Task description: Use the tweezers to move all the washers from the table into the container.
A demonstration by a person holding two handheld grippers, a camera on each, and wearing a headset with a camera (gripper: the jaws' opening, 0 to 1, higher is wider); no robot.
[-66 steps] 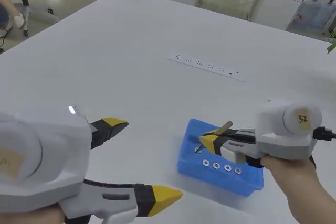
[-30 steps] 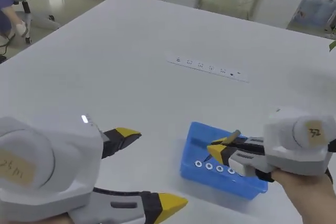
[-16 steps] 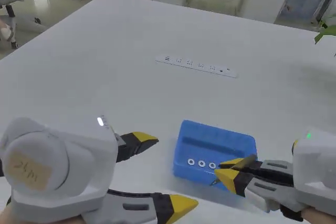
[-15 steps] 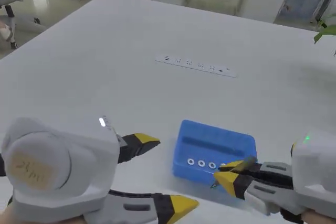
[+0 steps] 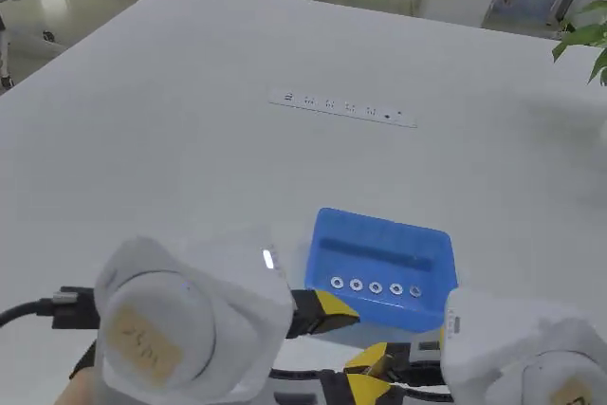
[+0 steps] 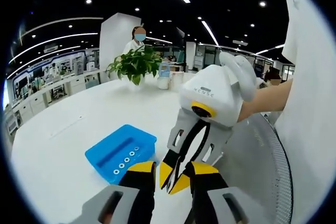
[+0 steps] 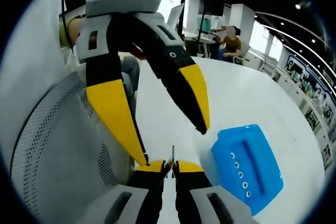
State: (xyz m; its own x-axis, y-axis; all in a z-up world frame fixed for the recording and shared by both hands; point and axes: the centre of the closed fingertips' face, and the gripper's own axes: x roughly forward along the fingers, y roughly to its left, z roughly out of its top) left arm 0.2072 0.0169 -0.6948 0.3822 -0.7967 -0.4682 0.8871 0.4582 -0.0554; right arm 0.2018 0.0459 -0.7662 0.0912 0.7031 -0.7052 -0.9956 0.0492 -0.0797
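The blue container [image 5: 381, 246] stands near the table's front edge with several washers [image 5: 376, 286] in a row inside it. It also lies in the left gripper view [image 6: 107, 152] and the right gripper view [image 7: 257, 174]. My right gripper [image 7: 171, 167] is shut on thin tweezers [image 7: 172, 155], whose tip sticks out between its jaws. My left gripper [image 6: 174, 169] is open and faces the right one, whose tips [image 6: 172, 186] sit between the left jaws. Both are on the near side of the container in the head view, the right gripper [image 5: 368, 363] low at the right.
A white power strip [image 5: 332, 106] lies further out on the white table [image 5: 190, 120]. A potted plant [image 6: 136, 64] stands at the far edge, a person [image 6: 139, 35] behind it. Grey mesh [image 6: 262, 171] sits close to the grippers, off the table.
The right gripper has drawn back from over the container toward the table's near edge, still holding the tweezers. The left gripper has swung in to face it. The head camera has tilted.
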